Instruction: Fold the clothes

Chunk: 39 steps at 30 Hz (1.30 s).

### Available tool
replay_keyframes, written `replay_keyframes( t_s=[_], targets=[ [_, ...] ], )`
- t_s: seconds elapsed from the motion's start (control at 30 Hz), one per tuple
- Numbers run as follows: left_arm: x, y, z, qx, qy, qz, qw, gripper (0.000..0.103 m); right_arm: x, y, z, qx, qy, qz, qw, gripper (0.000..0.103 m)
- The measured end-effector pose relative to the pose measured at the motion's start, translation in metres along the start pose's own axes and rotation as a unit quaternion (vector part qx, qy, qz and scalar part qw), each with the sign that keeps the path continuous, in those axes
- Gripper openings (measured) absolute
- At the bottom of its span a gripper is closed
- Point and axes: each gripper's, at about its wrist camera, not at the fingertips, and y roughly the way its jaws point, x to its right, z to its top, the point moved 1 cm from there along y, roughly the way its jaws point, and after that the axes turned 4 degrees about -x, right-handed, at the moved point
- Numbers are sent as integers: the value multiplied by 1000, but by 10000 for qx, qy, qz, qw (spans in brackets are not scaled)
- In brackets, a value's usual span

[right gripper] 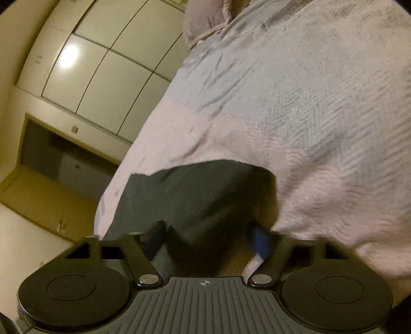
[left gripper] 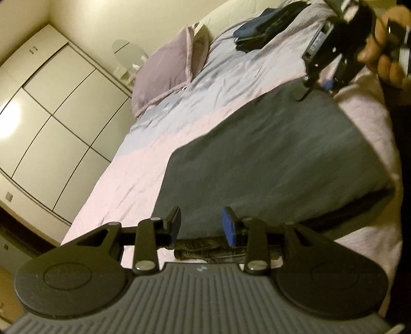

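dark garment (right gripper: 195, 195) motion-blurred, pillow (right gripper: 205, 18) cut off

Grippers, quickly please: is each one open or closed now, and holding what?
Left gripper: open, holding nothing, above the dark grey garment.
Right gripper: open, holding nothing, at the garment's edge.

A garment (left gripper: 269, 159) lies on the bed (left gripper: 143, 164), with a pillow (left gripper: 164, 74) beyond it.

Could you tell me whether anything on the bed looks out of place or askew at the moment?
Nothing looks damaged or spilled. The grey garment lies flat on the bedspread, but its near edge is bunched into a dark roll. A dark pile of clothes sits further up the bed.
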Motion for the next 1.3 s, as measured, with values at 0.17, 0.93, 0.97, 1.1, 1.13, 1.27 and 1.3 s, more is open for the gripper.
replay_keyframes(
  t_s=[0.17, 0.93, 0.97, 1.1, 1.13, 1.27, 1.3],
  targets=[
    [-2, -3, -10, 98, 147, 36, 9998, 33, -20, -4, 46, 74, -411, 209, 9989, 17],
    [-43, 68, -18, -601, -911, -395, 9932, 29, -68, 20, -61, -803, -3897, -596, 9155, 45],
    [-45, 67, -21, -576, -1123, -479, 9908, 23, -69, 23, -67, -769, -4064, -694, 9078, 46],
    [-46, 64, -24, -507, -1378, -600, 9873, 15, -70, 27, -74, -723, -4048, -823, 9078, 46],
    [-45, 63, -25, -478, -1380, -597, 9875, 15, -70, 28, -75, -722, -3983, -823, 9107, 46],
    [-48, 54, -29, -408, -1257, -562, 9896, 17, -70, 28, -79, -873, -4216, -935, 8977, 46],
    [-48, 51, -28, -410, -1162, -499, 9911, 23, -79, 24, -81, -872, -4327, -1060, 8910, 46]
  ],
)
